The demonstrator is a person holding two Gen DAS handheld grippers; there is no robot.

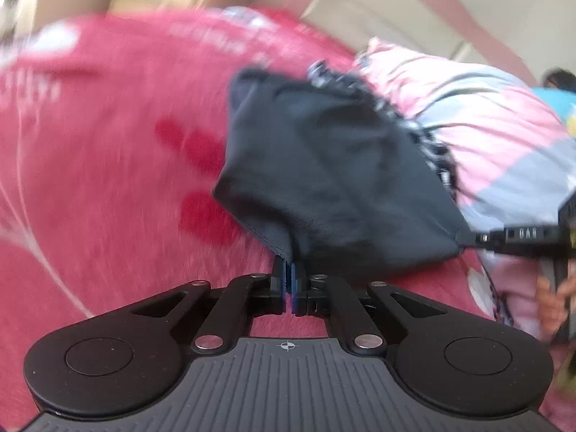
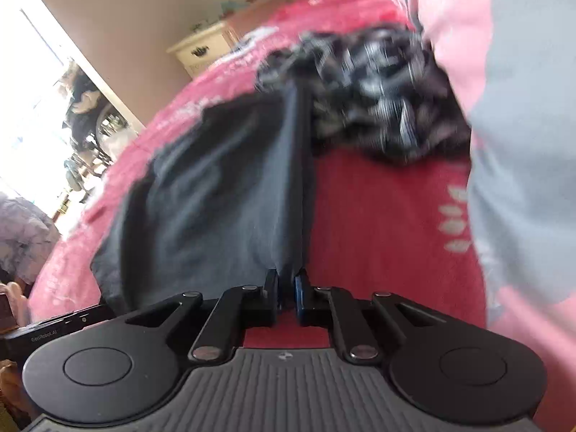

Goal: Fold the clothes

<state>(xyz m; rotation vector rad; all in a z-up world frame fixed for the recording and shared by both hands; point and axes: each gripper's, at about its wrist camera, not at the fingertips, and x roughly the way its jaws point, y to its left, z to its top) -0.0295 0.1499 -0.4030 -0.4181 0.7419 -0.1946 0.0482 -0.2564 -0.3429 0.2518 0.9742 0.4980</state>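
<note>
Now both claws on dark garment (image 1: 324,165)

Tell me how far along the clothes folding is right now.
Barely started. Done: nothing looks folded yet. In hand: the left claw and the right claw are each shut on an edge of the dark garment, stretched over the red bedspread. Left: folding that garment, then the crumpled black-and-white patterned piece beside the pink and grey duvet.
</note>
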